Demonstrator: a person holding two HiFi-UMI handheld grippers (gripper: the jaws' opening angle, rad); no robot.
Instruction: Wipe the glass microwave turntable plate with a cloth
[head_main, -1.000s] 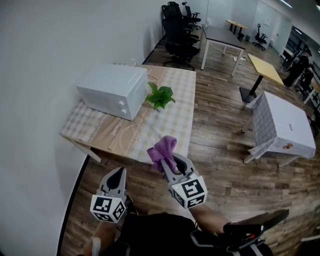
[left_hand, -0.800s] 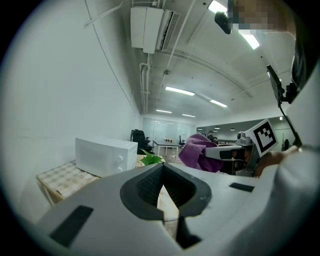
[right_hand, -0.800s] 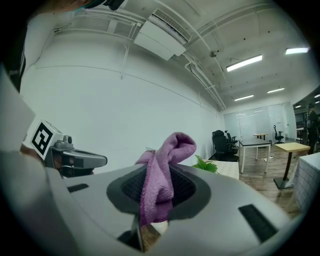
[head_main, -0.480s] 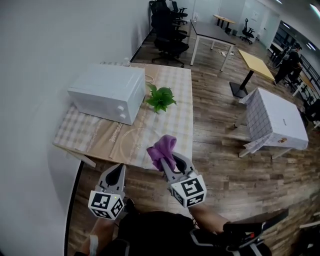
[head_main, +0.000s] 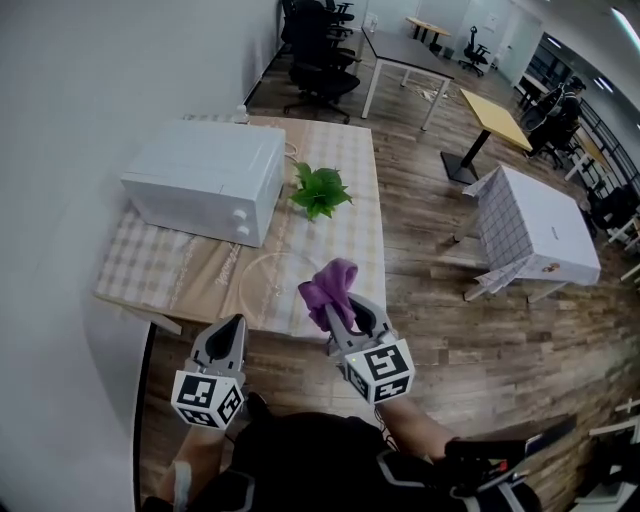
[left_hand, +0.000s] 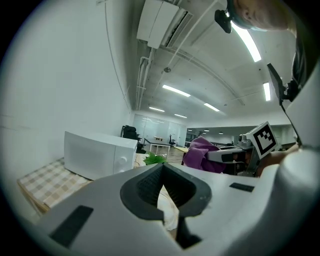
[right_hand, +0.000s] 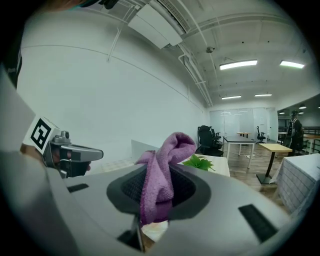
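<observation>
Cloth held, short of the table.
The right gripper pinches the purple cloth; the left gripper is closed on nothing. The glass plate lies at the table's near edge.

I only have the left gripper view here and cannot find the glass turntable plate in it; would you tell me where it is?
Observer: In the head view, the glass plate lies flat on the table, near its front edge and in front of the microwave.
Operator: Thank you. Is the right gripper really clamped on the cloth?
Observer: Yes. The right gripper view shows the right gripper shut on the purple cloth, which sticks up from between the jaws.
Operator: Is anything lying on the plate?
Observer: Nothing that the head view shows; the checked tablecloth is visible through the glass.
</observation>
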